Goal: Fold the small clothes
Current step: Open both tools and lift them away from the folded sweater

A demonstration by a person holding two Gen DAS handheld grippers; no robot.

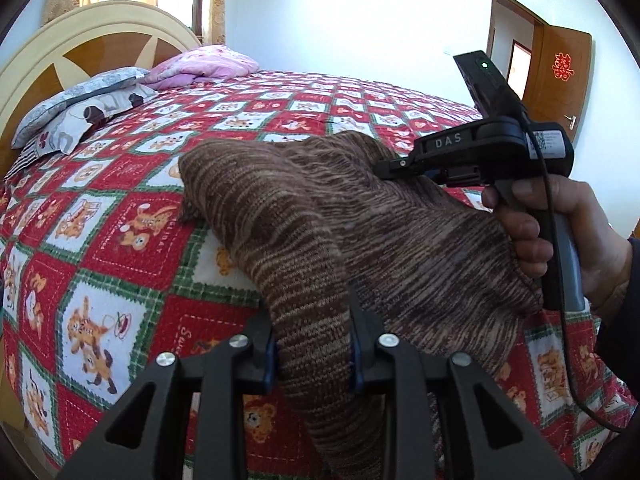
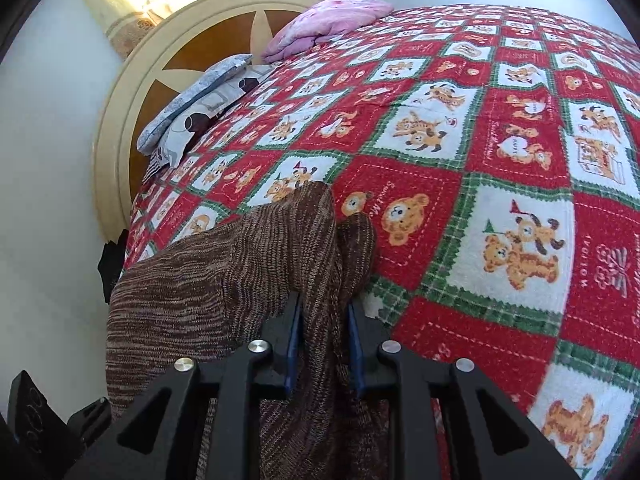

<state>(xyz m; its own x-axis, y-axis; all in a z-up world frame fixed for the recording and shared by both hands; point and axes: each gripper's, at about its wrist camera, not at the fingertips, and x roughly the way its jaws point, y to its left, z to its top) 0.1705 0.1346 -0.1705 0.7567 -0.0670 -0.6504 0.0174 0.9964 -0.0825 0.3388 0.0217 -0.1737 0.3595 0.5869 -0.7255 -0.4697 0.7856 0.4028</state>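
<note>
A brown striped knit garment (image 1: 280, 208) lies bunched on the red patchwork bedspread (image 1: 120, 240). In the left wrist view my left gripper (image 1: 310, 320) is shut on a thick fold of it that fills the gap between the blue pads (image 1: 269, 360). To the right, a hand (image 1: 568, 240) holds my right gripper (image 1: 386, 166), its tips buried in the knit's far edge. In the right wrist view my right gripper (image 2: 324, 304) is shut on a gathered fold of the same garment (image 2: 192, 280), which drapes left and down over the bed's edge.
Grey patterned pillows (image 1: 76, 116) and a pink folded quilt (image 1: 208, 64) lie by the round headboard (image 1: 48, 40) at the far end. The bedspread (image 2: 480, 160) stretches wide to the right. An open wooden door (image 1: 560, 76) stands beyond the bed.
</note>
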